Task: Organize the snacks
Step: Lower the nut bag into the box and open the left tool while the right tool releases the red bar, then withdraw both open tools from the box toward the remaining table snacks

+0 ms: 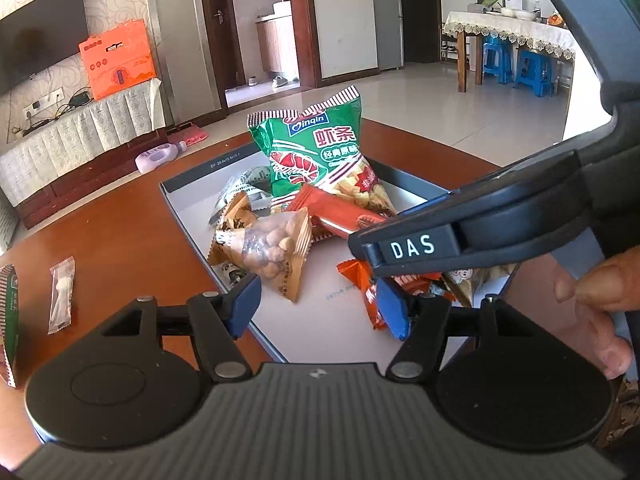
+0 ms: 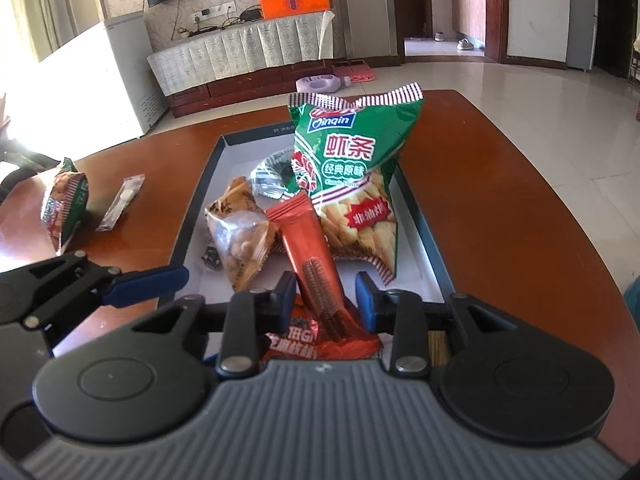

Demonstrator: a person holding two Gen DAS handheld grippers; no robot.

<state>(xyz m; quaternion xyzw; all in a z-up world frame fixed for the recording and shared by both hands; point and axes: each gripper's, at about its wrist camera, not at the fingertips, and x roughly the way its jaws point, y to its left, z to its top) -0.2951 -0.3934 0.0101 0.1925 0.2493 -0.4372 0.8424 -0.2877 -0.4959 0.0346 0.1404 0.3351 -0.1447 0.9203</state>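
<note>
A shallow white box with a dark rim [image 1: 188,178] [image 2: 208,176] sits on the brown table and holds snacks: a green shrimp-stick bag [image 1: 320,152] [image 2: 352,168], a peanut pack [image 1: 264,248] [image 2: 240,236], a red wafer pack [image 1: 344,216] [image 2: 316,256] and an orange-red pack [image 1: 368,300] [image 2: 316,344]. My left gripper [image 1: 320,308] is open over the box's near end. My right gripper [image 2: 326,296] is open, its fingers on either side of the red wafer pack's near end; it also shows in the left wrist view [image 1: 460,240].
On the table left of the box lie a small clear-wrapped snack [image 1: 62,294] [image 2: 120,202] and a second green bag [image 1: 10,312] [image 2: 64,208]. A TV stand, an orange box and a purple bottle on the floor are beyond the table.
</note>
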